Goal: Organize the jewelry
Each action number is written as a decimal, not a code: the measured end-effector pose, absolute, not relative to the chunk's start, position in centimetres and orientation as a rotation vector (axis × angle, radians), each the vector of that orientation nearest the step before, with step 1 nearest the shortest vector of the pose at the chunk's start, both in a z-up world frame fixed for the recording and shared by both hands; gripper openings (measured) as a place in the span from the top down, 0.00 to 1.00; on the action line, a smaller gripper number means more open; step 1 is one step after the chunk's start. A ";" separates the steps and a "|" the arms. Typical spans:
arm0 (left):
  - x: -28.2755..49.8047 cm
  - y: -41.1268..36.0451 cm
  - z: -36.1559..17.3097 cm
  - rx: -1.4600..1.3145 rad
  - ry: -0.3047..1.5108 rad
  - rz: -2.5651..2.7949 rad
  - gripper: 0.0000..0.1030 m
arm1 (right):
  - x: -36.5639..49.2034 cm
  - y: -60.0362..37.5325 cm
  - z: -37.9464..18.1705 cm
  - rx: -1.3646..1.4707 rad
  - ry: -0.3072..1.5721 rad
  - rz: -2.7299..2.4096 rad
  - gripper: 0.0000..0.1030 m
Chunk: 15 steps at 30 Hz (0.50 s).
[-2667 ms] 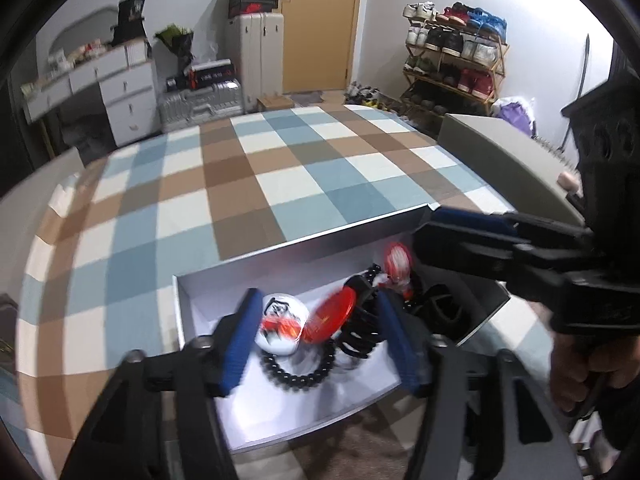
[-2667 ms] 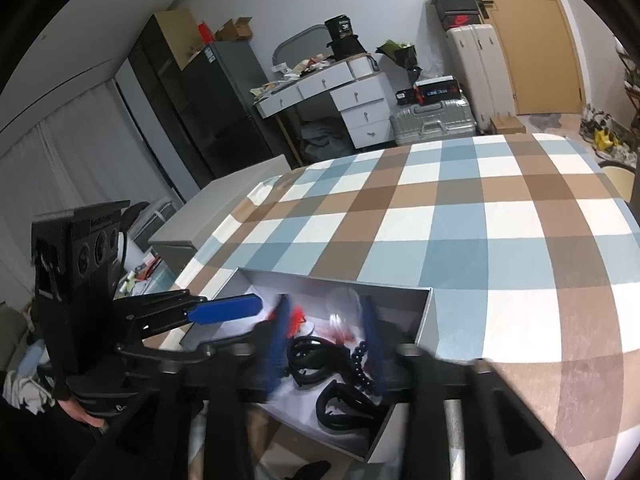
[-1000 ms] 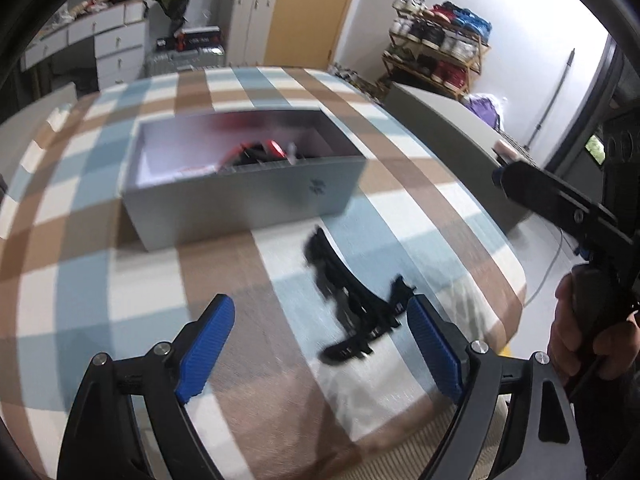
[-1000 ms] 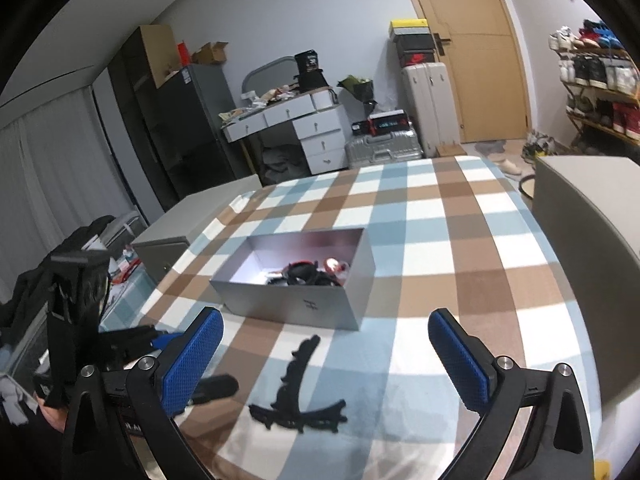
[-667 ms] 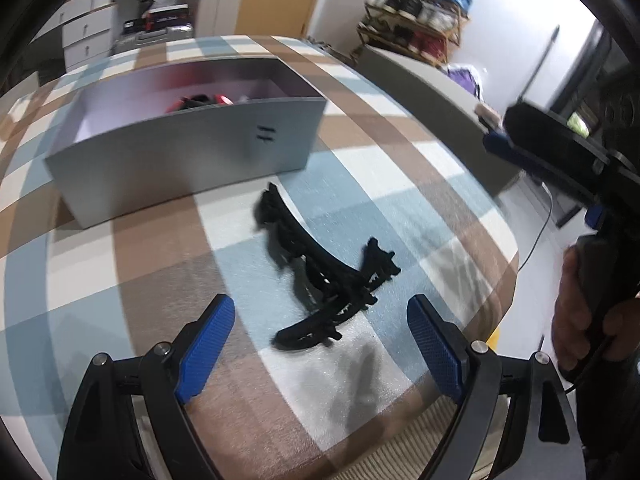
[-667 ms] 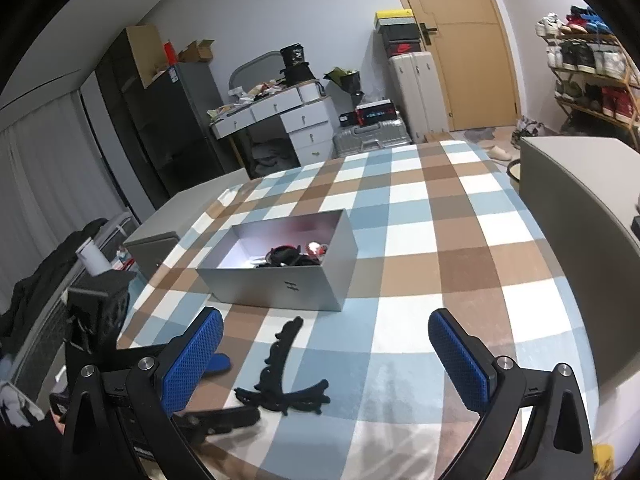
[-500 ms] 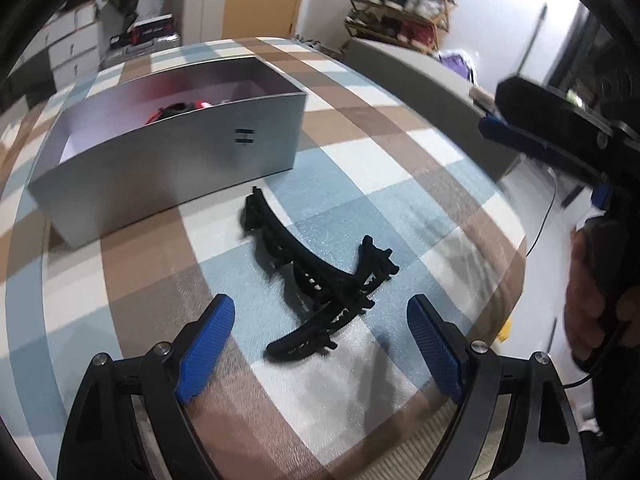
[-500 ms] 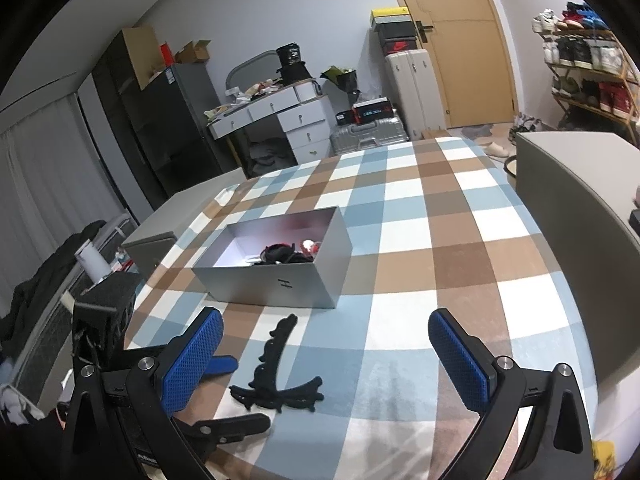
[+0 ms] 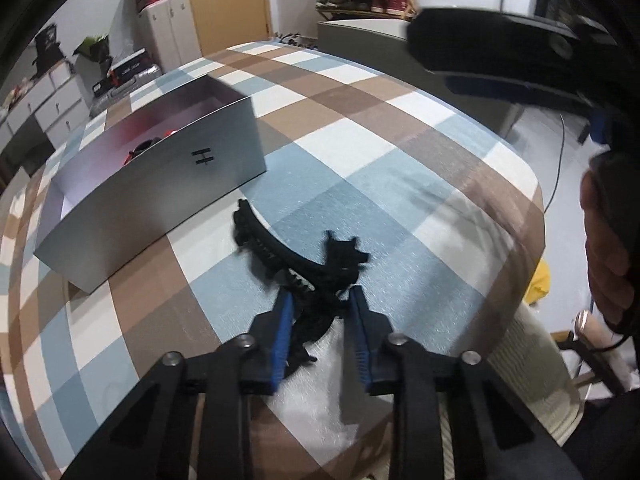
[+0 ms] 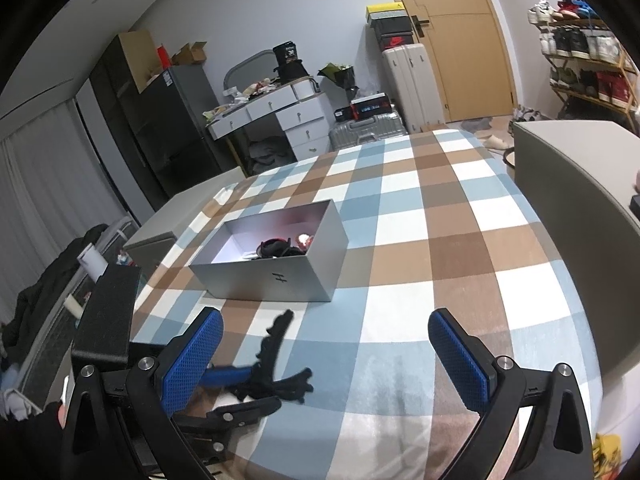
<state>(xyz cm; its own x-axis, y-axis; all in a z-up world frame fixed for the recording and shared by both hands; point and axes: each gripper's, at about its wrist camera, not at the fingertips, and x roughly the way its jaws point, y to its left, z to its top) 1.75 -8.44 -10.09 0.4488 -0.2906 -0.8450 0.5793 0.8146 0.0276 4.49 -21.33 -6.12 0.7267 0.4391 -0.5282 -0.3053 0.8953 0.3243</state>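
Note:
A black hair claw [image 9: 304,264] lies on the checked bedspread [image 9: 400,152], just in front of the open grey box [image 9: 160,184]. My left gripper [image 9: 320,320] points down at the claw. Its jaws are closing, and the blue pads [image 9: 282,328] press on the claw's near end. From the right wrist, the same claw [image 10: 276,344] shows with the left gripper [image 10: 248,390] on it at lower left. My right gripper [image 10: 326,356] hangs open above the bedspread to the right of the claw, holding nothing. Inside the box [image 10: 276,276] sit red and black pieces [image 10: 280,246].
A grey cabinet [image 10: 580,184] stands against the bed's right side. The bed's near edge [image 9: 520,320] drops off close to the claw. A hand [image 9: 608,264] holds the right gripper's handle. A desk [image 10: 280,116], suitcases and a shoe rack line the far wall.
The left gripper came down and forward onto the hair claw, rolled, and its jaws went from wide open to closed around the claw's near end. The right gripper stayed open, hardly moving.

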 end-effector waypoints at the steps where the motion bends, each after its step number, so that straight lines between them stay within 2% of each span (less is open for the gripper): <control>1: 1.7 -8.6 -10.0 0.345 0.965 -0.551 0.83 | 4.5 -21.3 -6.1 0.221 0.635 0.415 0.00; 15: 2.3 -7.3 -7.7 0.204 0.981 -0.655 0.86 | 4.2 -21.3 -5.4 0.220 0.607 0.397 0.00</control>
